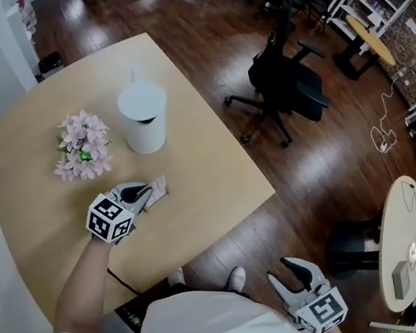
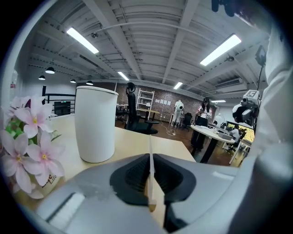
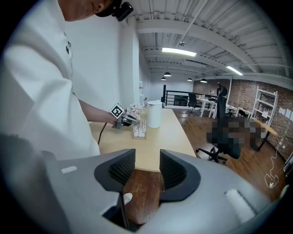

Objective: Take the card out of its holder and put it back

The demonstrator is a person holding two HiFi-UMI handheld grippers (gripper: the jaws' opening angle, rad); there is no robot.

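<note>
The left gripper (image 2: 151, 177) has its ribbed black pads (image 2: 136, 176) pressed together on the card (image 2: 150, 148), a thin pale sheet seen edge-on as a straight upright sliver. In the head view the gripper (image 1: 142, 191) lies low on the smooth light-wood table (image 1: 210, 177), and the card (image 1: 158, 186) juts from its tips. Whether the card sits in its holder cannot be made out. Near it stand a matte white cylinder (image 1: 143, 117) and soft pink flowers (image 1: 81, 146). The right gripper (image 3: 146, 171) gapes empty over the dark plank floor (image 3: 143, 194), off the table's edge.
</note>
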